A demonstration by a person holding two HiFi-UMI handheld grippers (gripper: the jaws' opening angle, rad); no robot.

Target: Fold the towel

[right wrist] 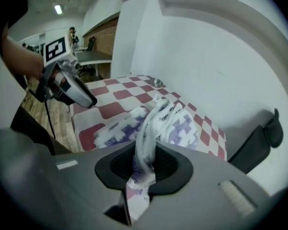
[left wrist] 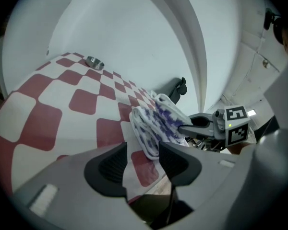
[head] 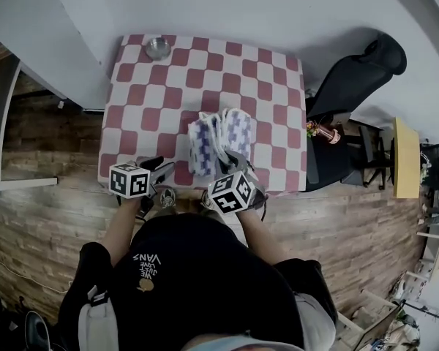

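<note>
1. The towel, white with a purple pattern, is bunched in a loose heap on the near half of the checked surface. No clean fold is seen in it yet, so the task is judged to be at an early stage.
2. One gathered strip of the towel is raised from the heap and pinched in the right gripper, whose jaws are drawn narrow on the cloth. This hold is judged to serve for drawing that edge out straight or carrying it over the rest.
3. The bulk of the towel is left lying on the surface, so its weight is borne there while only the held edge is lifted.
4. The left gripper is held low just beside the towel's near end, over the surface's near edge. Its jaws are kept partly apart with nothing pressed between them, presumably so a second edge can be taken.
5. A small metal bowl is set at the far edge and a black chair at the right side, both well apart from the towel.
</note>
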